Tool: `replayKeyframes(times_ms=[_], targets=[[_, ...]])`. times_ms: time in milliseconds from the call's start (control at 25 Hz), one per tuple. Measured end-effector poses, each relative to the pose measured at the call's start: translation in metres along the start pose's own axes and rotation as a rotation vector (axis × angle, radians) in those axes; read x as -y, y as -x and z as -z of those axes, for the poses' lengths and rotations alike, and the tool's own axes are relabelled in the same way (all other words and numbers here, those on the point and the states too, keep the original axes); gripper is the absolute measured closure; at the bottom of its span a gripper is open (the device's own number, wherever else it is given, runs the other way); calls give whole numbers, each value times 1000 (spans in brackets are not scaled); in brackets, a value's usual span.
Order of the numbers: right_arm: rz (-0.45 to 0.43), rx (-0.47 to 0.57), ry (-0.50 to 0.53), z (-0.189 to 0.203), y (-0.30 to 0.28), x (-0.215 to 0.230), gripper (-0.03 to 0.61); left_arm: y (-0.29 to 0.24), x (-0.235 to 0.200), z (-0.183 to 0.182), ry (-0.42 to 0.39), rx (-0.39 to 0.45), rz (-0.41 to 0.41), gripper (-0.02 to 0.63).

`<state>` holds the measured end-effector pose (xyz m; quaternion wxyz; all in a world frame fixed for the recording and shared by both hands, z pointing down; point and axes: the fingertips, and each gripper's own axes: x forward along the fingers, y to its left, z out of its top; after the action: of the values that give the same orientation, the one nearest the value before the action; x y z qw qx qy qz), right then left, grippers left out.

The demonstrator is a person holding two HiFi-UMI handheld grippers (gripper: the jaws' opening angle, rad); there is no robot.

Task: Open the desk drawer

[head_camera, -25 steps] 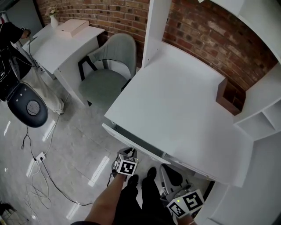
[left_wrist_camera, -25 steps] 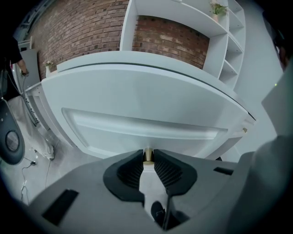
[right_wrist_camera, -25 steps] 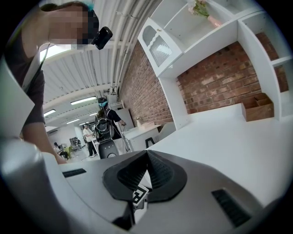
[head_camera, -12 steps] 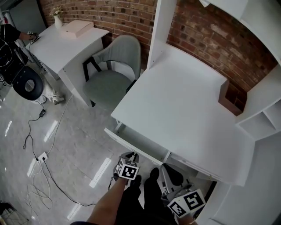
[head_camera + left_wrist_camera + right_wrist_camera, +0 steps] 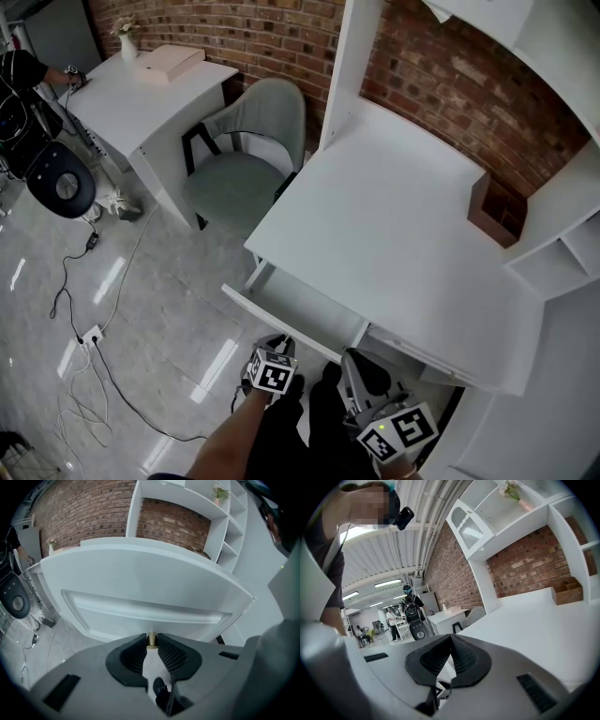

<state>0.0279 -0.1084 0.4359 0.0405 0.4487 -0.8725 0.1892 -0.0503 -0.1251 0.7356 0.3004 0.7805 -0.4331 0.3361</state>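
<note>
Progress on the white desk drawer (image 5: 300, 309): a second ago it's only cracked open under the edge of the white desk top (image 5: 394, 225), half a second ago it's partway out, and now it sticks out a good bit further toward the person, with the pale inside of the tray showing in the head view. The left gripper (image 5: 274, 356) is doing the work and has come back toward the person along with it. In the left gripper view its jaws sit narrow, pinched on the small brass-coloured round knob (image 5: 151, 639) at the middle of the drawer's recessed white front panel (image 5: 145, 611). The right gripper (image 5: 361, 375) hangs off to the side below the desk edge, apart from the drawer, and its own view shows the jaws (image 5: 451, 637) pressed together with nothing between them. I'd say the task is mostly there; whether the drawer has more travel left I can't tell from here. As for writing, nothing readable anywhere. The only printed things are the black-and-white square markers (image 5: 273, 377) on the gripper cubes, and those are patterns, not text.
</note>
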Motion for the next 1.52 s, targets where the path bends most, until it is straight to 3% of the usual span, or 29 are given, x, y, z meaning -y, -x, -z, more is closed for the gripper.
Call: replayKeyframes(times_ms=[1080, 1360, 1520], targets=[[-5, 35, 22, 2, 20, -31, 574, 29, -1, 42, -1, -28, -25, 535], [6, 42, 26, 2, 24, -37, 574, 45, -1, 37, 62, 16, -15, 535], [0, 40, 26, 4, 22, -42, 574, 67, -5, 45, 119, -17, -25, 535]])
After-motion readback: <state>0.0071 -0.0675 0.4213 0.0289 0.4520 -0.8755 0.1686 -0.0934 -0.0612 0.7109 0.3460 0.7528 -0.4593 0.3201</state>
